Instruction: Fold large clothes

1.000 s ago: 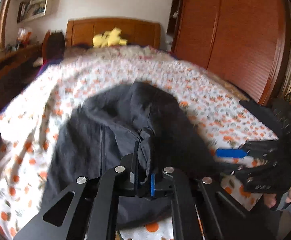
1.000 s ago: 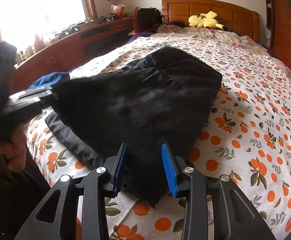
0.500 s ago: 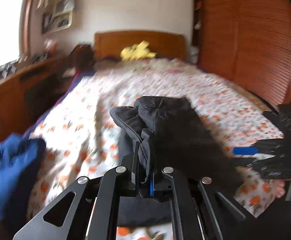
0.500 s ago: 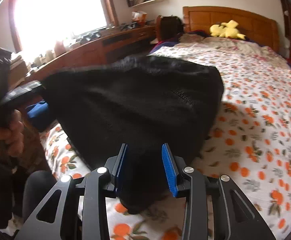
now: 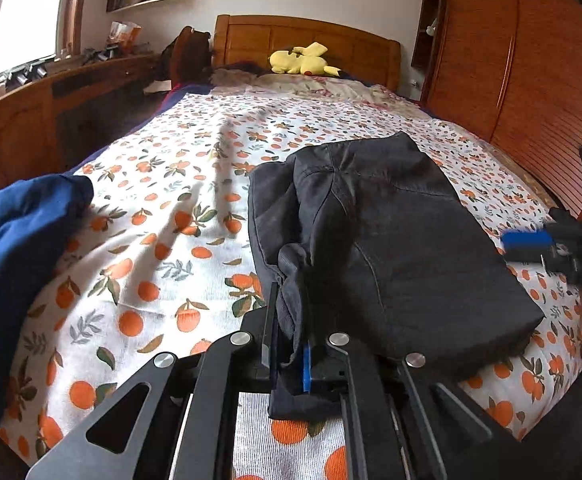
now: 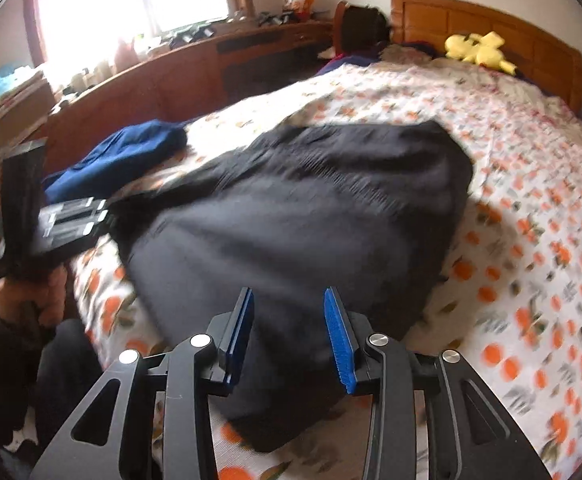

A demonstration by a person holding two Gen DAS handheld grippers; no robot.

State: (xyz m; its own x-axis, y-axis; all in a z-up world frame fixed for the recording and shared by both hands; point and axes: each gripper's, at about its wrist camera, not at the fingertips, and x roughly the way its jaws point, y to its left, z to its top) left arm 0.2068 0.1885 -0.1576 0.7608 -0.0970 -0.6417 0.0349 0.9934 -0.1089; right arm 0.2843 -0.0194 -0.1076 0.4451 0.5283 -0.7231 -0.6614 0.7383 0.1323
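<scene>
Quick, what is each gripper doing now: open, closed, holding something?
Left gripper: closed on a bunched fold of the black garment.
Right gripper: open, holding nothing, fingers apart above the garment's near edge.

Black jacket (image 5: 391, 240) lies folded over on the orange-print bed.

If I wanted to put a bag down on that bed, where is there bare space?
Bare bedspread lies between the blue garment and the black garment, and beyond the black garment toward the yellow plush toy. The near edge is crowded: the left hand-held gripper pinches black cloth, and the right hand-held gripper hangs open.
</scene>
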